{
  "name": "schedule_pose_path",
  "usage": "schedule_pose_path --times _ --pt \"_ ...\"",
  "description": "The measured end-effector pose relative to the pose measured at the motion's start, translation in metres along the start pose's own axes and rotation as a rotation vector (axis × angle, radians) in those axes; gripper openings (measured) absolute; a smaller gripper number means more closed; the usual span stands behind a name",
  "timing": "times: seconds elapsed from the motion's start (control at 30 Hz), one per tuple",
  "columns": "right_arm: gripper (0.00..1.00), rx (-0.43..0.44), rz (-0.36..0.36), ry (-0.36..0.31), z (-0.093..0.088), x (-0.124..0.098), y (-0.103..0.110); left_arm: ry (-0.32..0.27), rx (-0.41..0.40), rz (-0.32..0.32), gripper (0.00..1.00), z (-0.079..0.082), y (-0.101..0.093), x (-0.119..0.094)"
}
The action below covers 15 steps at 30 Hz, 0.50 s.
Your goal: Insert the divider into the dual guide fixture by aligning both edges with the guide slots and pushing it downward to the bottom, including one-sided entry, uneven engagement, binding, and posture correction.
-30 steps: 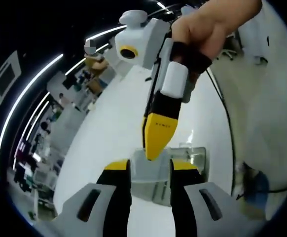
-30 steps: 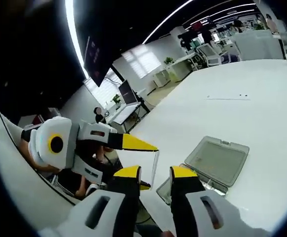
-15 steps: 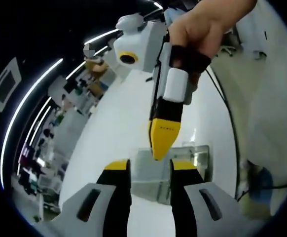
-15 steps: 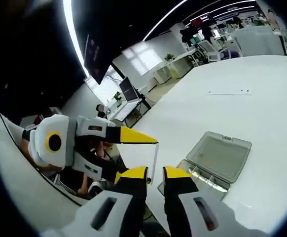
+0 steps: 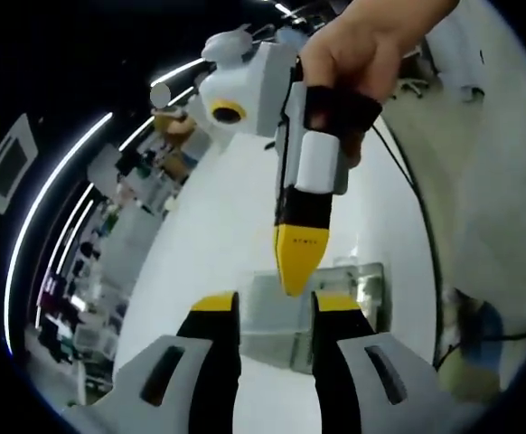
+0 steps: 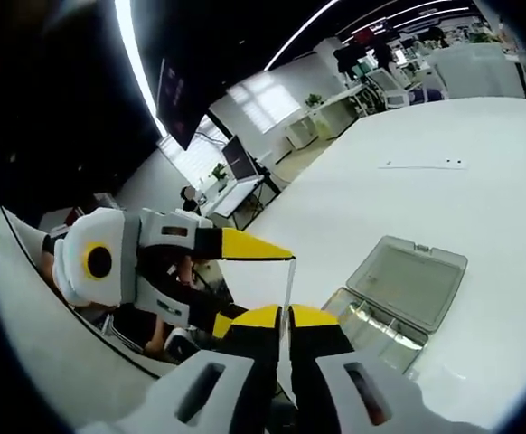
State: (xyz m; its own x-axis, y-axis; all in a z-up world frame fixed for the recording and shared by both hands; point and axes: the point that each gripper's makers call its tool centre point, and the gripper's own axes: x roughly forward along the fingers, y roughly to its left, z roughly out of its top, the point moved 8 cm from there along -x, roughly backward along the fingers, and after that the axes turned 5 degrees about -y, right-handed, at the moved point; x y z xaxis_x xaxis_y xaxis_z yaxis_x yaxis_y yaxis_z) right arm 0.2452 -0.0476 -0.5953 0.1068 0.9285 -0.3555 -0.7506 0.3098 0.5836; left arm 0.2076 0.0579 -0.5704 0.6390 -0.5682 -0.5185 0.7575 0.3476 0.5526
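Observation:
The divider (image 5: 277,324) is a thin pale translucent plate held up in the air between both grippers. My left gripper (image 5: 276,306) has its jaws on the plate's two opposite edges. In the right gripper view the divider (image 6: 288,282) shows edge-on as a thin line, with my right gripper (image 6: 284,316) shut on its near edge. The left gripper (image 6: 258,289) reaches in there from the left. The right gripper (image 5: 296,271), held by a hand (image 5: 371,45), comes down onto the plate's far edge. The clear fixture box (image 6: 408,291) lies on the white table (image 6: 426,199), its lid open.
The clear box (image 5: 361,285) sits just right of and behind the plate in the left gripper view. The white table (image 5: 218,235) stretches far beyond it. Desks, chairs and monitors (image 6: 245,167) stand in the office behind. A cable (image 5: 417,226) runs along the right.
My right gripper's jaws have come together from open to shut on the divider's edge. The left gripper keeps its hold; both views shifted only slightly.

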Motion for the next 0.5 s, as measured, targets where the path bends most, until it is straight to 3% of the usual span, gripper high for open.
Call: schedule_pose_path --times 0.5 --pt "0.00 0.003 0.002 0.008 -0.0030 0.0002 -0.0002 -0.001 0.020 -0.004 0.26 0.0000 -0.0027 0.0000"
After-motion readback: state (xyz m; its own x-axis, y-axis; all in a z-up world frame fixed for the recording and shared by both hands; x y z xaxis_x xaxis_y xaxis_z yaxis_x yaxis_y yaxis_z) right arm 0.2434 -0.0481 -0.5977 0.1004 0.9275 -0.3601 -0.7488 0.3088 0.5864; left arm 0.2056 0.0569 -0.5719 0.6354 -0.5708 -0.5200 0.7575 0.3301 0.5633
